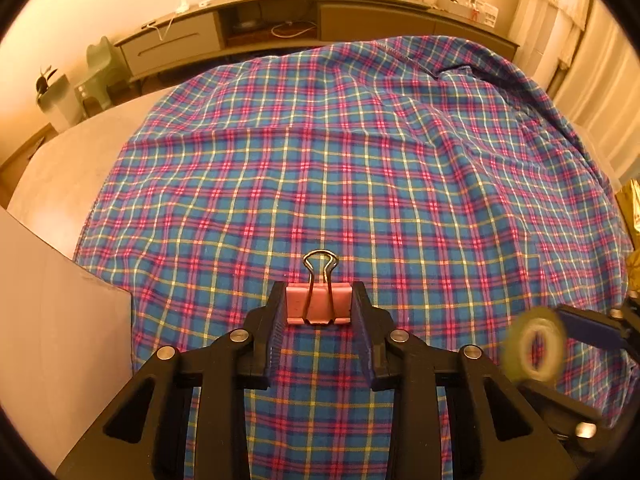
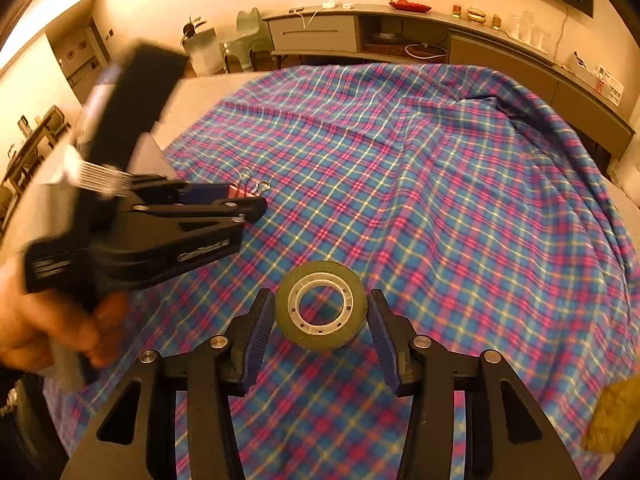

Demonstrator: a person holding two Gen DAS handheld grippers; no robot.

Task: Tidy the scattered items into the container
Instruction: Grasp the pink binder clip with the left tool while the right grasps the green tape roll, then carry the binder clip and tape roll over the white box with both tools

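Left gripper is clamped on the pink binder clip: pads press its two ends, wire handles point forward away from the claw, long axis running pad to pad. Clip sits at the very fingertips, just over the plaid cloth.

Right gripper has the tape roll between its pads, hole facing the camera. We see a thin gap on each side, so we can't tell whether it's pinched or just bracketed.

The two claws are close: the left one sits just left of and ahead of the right one's tips. The container isn't clearly in view; the pale flat edge left of the left claw may be it. Nothing else blocks the cloth.
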